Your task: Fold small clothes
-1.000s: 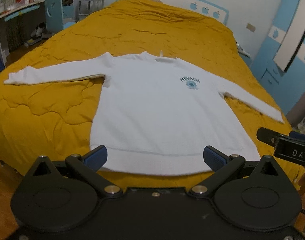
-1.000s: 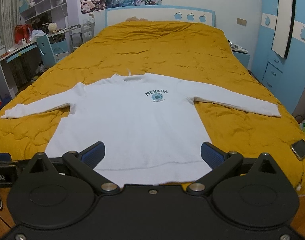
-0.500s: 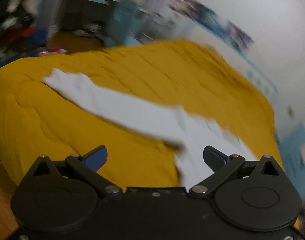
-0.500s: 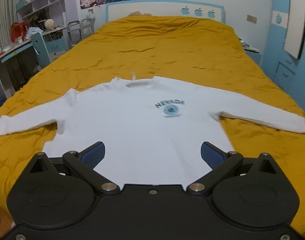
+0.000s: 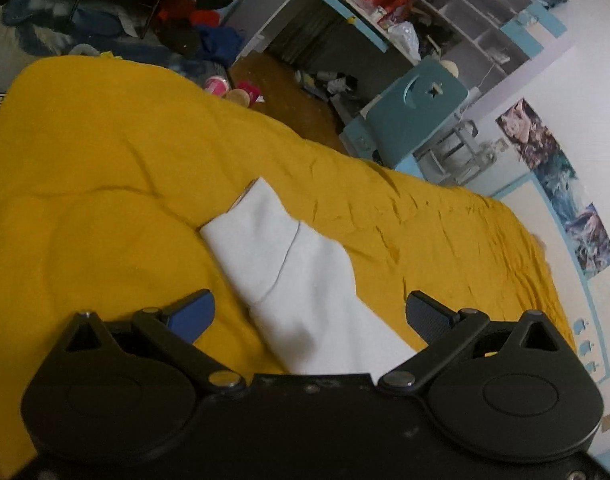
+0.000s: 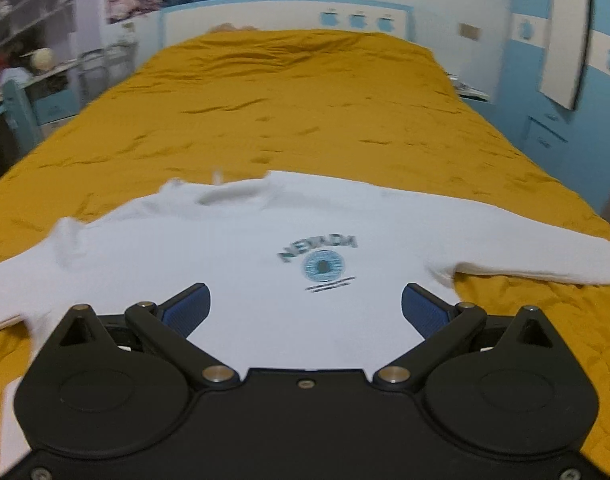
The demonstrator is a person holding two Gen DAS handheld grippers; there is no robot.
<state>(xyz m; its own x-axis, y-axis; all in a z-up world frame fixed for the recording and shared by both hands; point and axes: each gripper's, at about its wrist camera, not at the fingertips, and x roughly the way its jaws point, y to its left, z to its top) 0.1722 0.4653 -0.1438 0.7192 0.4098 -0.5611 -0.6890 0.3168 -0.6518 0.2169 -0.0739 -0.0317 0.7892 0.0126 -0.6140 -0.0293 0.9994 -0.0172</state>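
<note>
A white long-sleeved sweatshirt (image 6: 241,264) with a blue NEVADA print (image 6: 323,262) lies flat, front up, on a yellow bedspread (image 6: 305,120). My right gripper (image 6: 305,310) is open and hovers over the shirt's chest, just below the print. My left gripper (image 5: 309,314) is open and hovers over the shirt's left sleeve (image 5: 289,268), whose cuff (image 5: 253,220) points away from me. Both grippers are empty.
In the left wrist view the bed's edge meets a wooden floor with clutter (image 5: 233,88), a blue chair (image 5: 417,112) and a desk with shelves (image 5: 445,24). In the right wrist view a headboard (image 6: 285,20) stands at the far end and blue cabinets (image 6: 565,100) on the right.
My left gripper has swung left from the shirt's hem to the left sleeve and tilted. My right gripper has moved forward over the shirt's body towards the print.
</note>
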